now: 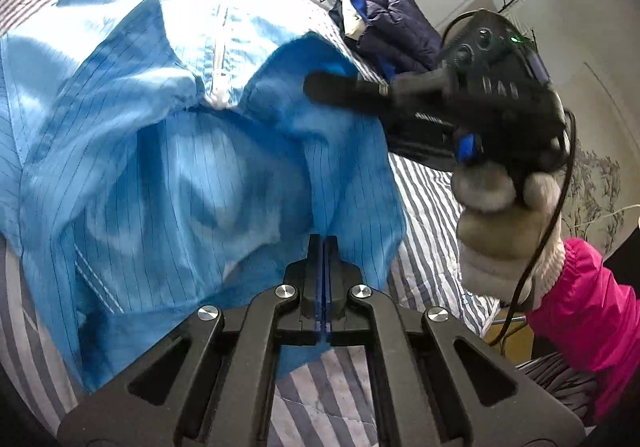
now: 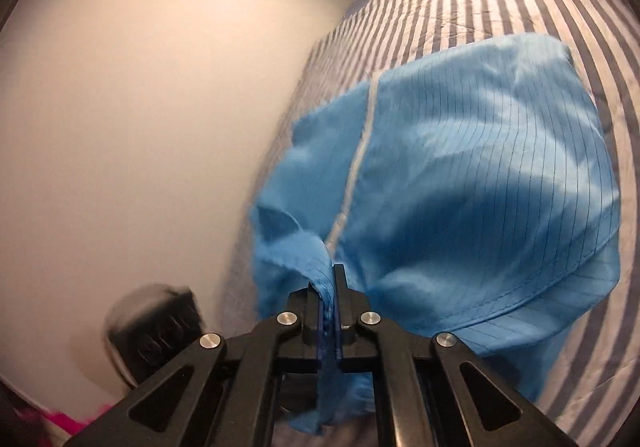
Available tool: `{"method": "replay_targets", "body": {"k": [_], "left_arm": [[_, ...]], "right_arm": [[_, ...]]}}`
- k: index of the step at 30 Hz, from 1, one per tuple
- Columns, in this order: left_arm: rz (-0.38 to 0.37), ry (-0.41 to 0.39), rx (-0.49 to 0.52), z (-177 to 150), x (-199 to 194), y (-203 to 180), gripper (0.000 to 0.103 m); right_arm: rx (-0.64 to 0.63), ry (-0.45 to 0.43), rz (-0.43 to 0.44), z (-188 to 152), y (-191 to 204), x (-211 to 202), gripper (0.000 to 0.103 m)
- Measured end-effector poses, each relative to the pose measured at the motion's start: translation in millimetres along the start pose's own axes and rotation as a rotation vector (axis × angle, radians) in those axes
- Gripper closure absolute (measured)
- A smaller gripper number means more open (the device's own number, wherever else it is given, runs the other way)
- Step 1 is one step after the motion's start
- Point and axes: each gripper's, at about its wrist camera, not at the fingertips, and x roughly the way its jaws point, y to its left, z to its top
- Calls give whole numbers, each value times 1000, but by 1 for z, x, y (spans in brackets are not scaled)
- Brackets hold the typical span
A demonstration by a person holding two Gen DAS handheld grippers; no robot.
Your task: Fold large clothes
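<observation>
Left wrist view: my left gripper (image 1: 324, 243) is pinched tight on a fold of the blue coat (image 1: 160, 167), which lies rumpled across the striped bed (image 1: 432, 215). My gloved right hand (image 1: 500, 215) holds the other tool at the coat's far edge. In the right wrist view, my right gripper (image 2: 330, 279) is clamped on a bunched bit of coat (image 2: 480, 175) near its pale zip (image 2: 356, 163).

Both fisheye views bend hard at the dark round edges. In the left view, strong light from the top washes out the far garment (image 1: 224, 23) and bed (image 1: 436, 215). The right view is dimmer, the wall (image 2: 140, 95) warm and smeared with motion blur.
</observation>
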Motion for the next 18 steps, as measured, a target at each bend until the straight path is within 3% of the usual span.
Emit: {"method": "replay_targets", "body": {"k": [7,9,10,11,15,16,17,18], "left_arm": [[13,-28,-60,2,-6,4,103],[-14,1,-119,8,-5,13,88],[-24,4,-135,12,-3,15,69],[-27,-7,-151,16,-3,18,62],[-70,-15,-177,26,10,20,64],[-72,-20,-169,29,14,18,88],[-75,-15,-161,28,14,19,103],[-62,-18,-141,29,16,16,103]], "right_arm": [[70,13,-96,-1,-16,2,97],[70,23,-58,-3,-13,5,97],[63,19,-48,-4,-10,5,97],[60,14,-36,-4,-7,5,98],[86,-6,-4,-4,-6,5,100],[87,-4,-4,-3,-8,3,101],[86,-1,-4,-4,-8,4,101],[81,3,-8,-5,-7,1,101]]}}
